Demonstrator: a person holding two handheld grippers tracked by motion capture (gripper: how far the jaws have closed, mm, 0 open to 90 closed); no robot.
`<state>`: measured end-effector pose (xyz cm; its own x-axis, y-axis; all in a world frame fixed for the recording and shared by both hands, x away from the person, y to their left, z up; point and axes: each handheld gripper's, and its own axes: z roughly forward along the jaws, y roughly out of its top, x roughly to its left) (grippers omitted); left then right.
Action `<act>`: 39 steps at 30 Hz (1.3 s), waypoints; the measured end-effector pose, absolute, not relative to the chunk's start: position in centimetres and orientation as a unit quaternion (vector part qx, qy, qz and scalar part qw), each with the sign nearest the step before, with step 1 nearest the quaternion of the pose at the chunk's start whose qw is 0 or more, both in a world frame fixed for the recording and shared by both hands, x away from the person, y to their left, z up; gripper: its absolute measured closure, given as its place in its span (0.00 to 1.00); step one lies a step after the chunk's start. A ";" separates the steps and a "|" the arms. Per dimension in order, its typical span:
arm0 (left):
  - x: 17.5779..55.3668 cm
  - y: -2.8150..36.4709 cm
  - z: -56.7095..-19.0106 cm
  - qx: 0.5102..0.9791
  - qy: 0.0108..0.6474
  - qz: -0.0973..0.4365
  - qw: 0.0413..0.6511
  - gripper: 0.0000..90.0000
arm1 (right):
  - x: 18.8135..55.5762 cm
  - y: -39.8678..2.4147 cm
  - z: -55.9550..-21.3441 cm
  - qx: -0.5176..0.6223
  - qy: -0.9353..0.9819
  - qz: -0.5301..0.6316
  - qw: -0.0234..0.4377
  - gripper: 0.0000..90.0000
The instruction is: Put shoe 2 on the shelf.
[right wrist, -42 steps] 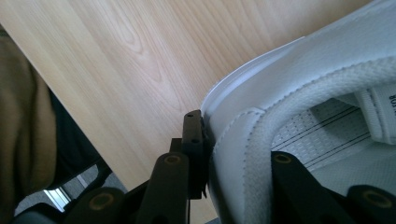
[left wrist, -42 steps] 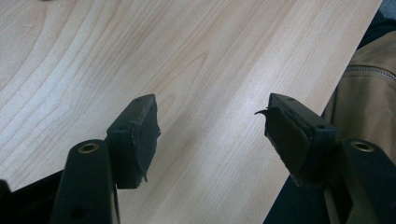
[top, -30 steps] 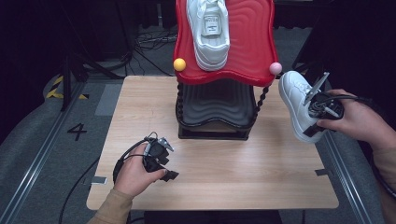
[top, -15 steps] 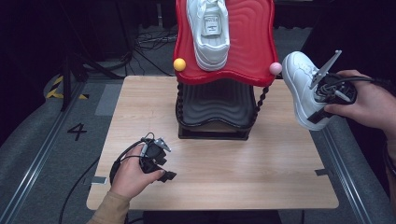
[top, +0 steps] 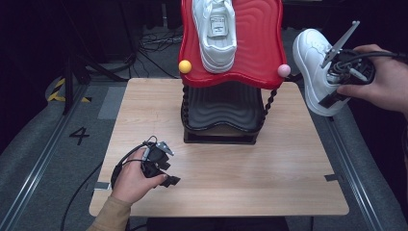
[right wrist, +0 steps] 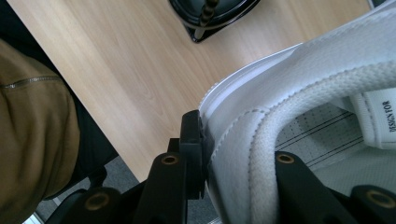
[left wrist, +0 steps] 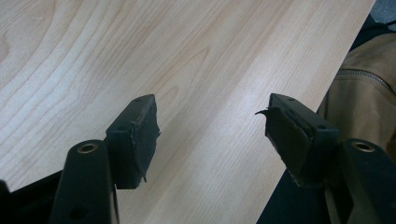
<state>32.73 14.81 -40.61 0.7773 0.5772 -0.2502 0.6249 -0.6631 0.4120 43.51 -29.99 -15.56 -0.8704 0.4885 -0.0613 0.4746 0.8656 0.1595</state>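
Overhead, right tongs pinching a white shoe in the air beside the red rack, off the counter, left tongs low over the counter, left gripper view, tongs spread above bare wood, right gripper view, tongs clamped on the shoe's collar.

A light wooden table carries a two-tier rack standing on it.

"4" on floor, "DESIGNTOR" (cut off) on shoe tongue
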 end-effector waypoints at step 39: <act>32.9 15.9 -40.3 0.905 0.335 -0.053 0.256 0.37 | 45.7 -17.7 -6.7 0.216 0.967 0.074 0.116 0.86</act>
